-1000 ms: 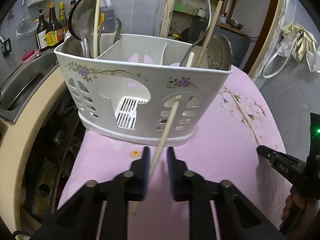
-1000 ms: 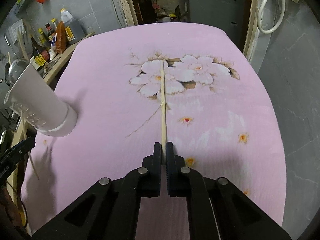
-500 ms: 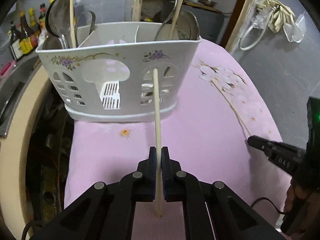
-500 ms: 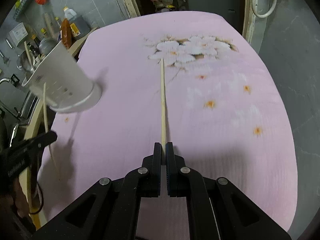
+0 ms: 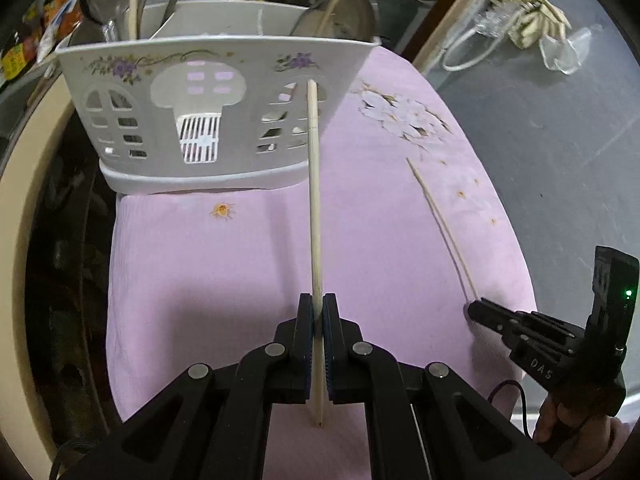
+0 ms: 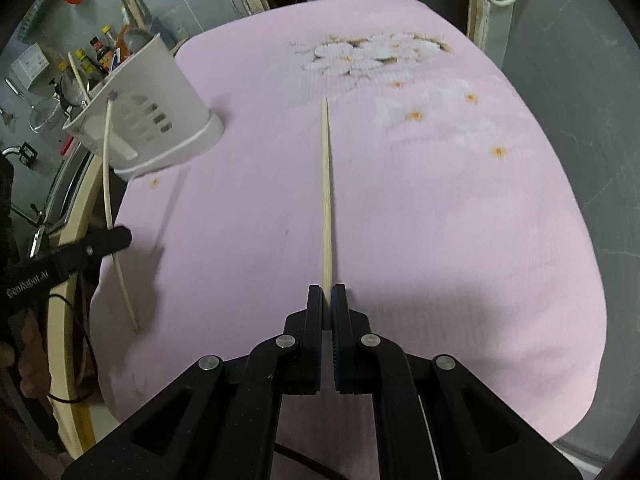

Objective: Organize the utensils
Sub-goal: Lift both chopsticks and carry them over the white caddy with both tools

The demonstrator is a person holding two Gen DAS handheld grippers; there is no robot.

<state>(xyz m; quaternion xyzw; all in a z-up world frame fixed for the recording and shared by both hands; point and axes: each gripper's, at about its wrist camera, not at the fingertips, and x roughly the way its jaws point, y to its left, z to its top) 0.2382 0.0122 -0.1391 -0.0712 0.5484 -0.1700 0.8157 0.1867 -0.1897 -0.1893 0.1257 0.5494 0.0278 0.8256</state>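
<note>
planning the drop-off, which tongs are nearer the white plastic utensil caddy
Left. The left tongs face the white plastic utensil caddy, their wooden chopstick reaching its front. The right tongs sit farther off, caddy away to their left.

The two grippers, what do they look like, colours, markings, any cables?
Both are matte black with silver pivot bolts and blue ribbed pads. The left gripper reads "GenRobot.AI" on its side, with a thin black cable. The right gripper reads "DAS", has a green light on its body, and also trails a black cable.
</note>
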